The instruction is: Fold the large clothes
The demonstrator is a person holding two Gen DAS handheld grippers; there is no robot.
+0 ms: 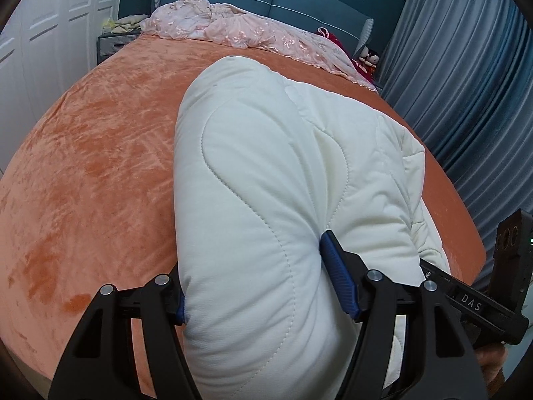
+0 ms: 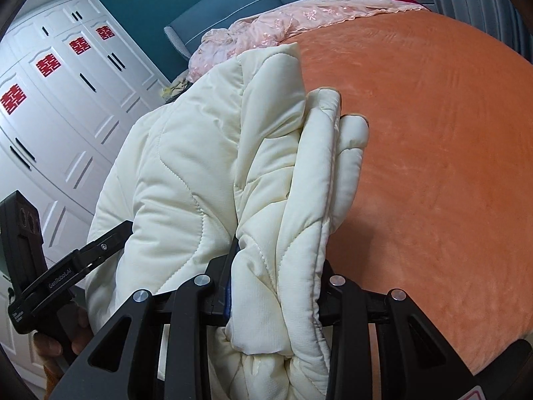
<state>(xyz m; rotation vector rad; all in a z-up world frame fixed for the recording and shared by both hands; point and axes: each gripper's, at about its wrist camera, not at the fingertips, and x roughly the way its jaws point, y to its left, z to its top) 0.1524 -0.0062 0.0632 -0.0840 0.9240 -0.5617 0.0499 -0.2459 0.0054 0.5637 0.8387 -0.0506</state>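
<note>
- The cream quilted padded garment (image 1: 253, 220) bulges thick and puffy, covering the left tool's (image 1: 263, 283) left blue pad.
- The right tool (image 2: 276, 286) pinches bunched layers (its pads mostly buried).
- Both tools clamp the garment, raised over the orange plush bed (image 1: 90, 173).

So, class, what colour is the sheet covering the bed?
Orange, with a plush sheen: the bed sheet shows best in the right wrist view.

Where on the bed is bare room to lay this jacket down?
Orange velvet bedspread lies bare left of the cream quilted jacket, and right of it in the right wrist view. Crowded only near the headboard, under the crumpled pink embroidered quilt.
</note>
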